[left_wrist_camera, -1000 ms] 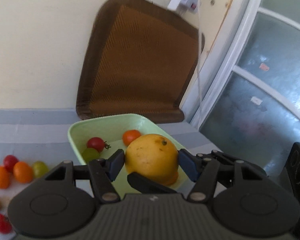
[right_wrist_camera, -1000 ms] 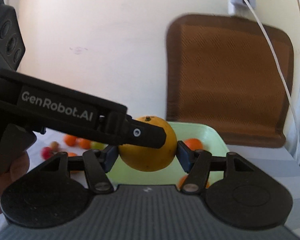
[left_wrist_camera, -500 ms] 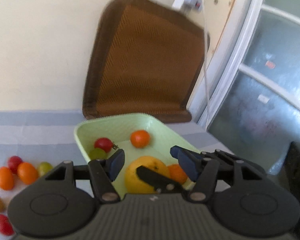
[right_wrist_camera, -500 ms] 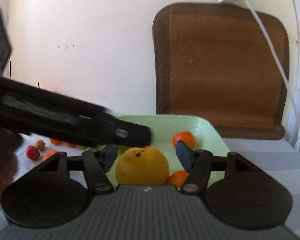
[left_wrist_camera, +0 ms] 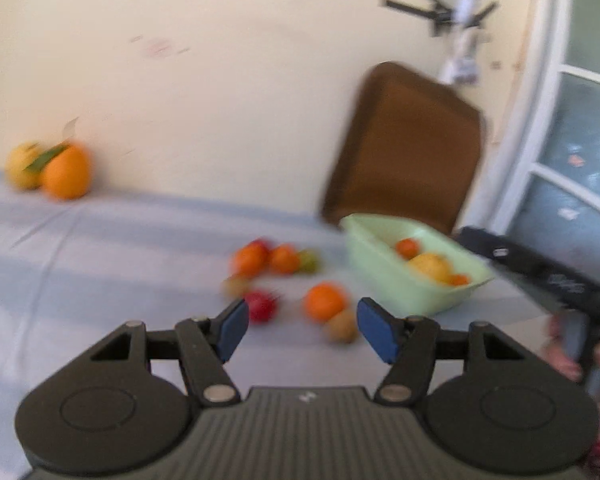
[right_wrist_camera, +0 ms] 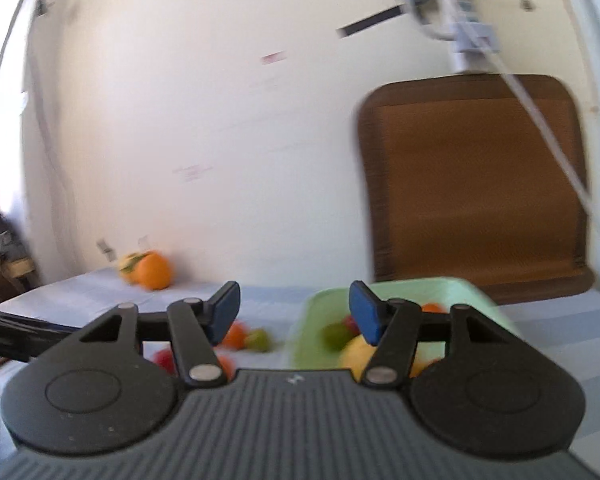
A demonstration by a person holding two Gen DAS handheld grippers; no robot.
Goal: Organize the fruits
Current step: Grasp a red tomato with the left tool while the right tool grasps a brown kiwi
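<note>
My left gripper (left_wrist_camera: 302, 332) is open and holds nothing. It hovers low over loose fruit on the cloth: an orange (left_wrist_camera: 324, 302), a red tomato (left_wrist_camera: 262, 306) and a brown kiwi-like fruit (left_wrist_camera: 342, 330) lie just beyond its pads. The pale green tray (left_wrist_camera: 384, 276) stands to the right with the big yellow orange (left_wrist_camera: 430, 266) and smaller fruit inside. My right gripper (right_wrist_camera: 294, 314) is open above the tray's left rim (right_wrist_camera: 300, 344). Its jaws are closing with nothing between them. The yellow orange (right_wrist_camera: 354, 354) shows below its right finger.
Two large oranges (left_wrist_camera: 66, 172) sit against the wall at the far left of the table. A brown woven mat (right_wrist_camera: 472, 188) leans on the wall behind the tray. A white cable (right_wrist_camera: 548, 136) hangs across it. A window frame borders the right side.
The yellow orange, held between the right pads above the tray a second ago, now lies in the tray. Both grippers have drawn back, and the left has swung left over the loose fruit.
</note>
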